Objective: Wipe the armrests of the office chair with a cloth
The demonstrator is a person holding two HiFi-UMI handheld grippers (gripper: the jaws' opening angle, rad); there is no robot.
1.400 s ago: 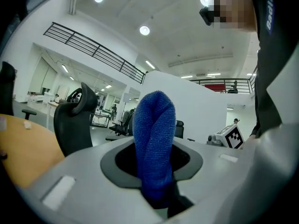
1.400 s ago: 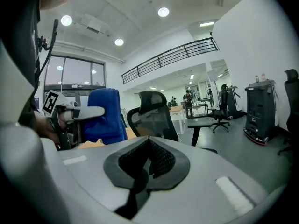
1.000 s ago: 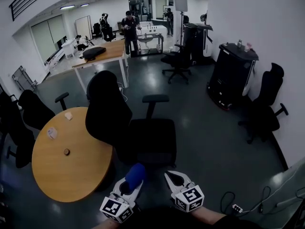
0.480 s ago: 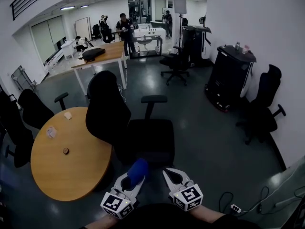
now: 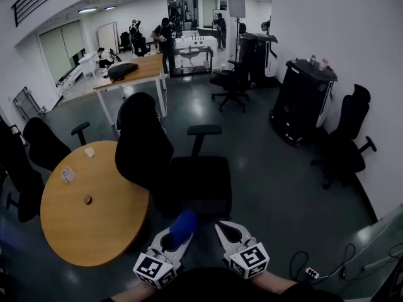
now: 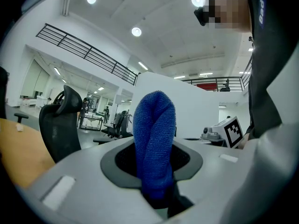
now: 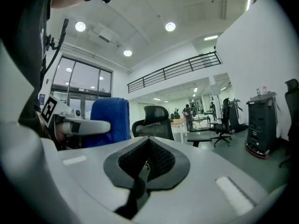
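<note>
your cloth (image 6: 154,143) is nubby, matt blue fabric. the left gripper (image 5: 169,239) and right gripper (image 5: 227,231) are smooth matt grey plastic with black ribbed pads (image 7: 159,160). the office chair (image 5: 141,153) has a black mesh back. the round bench (image 5: 88,225) is smooth wood, and the floor (image 5: 277,181) is glossy.

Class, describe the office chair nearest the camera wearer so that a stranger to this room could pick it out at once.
Find the round wooden table at the left of the head view. The black office chair stands at its right edge. Unlike the other black chairs, it is nearest, just beyond the blue cloth.
</note>
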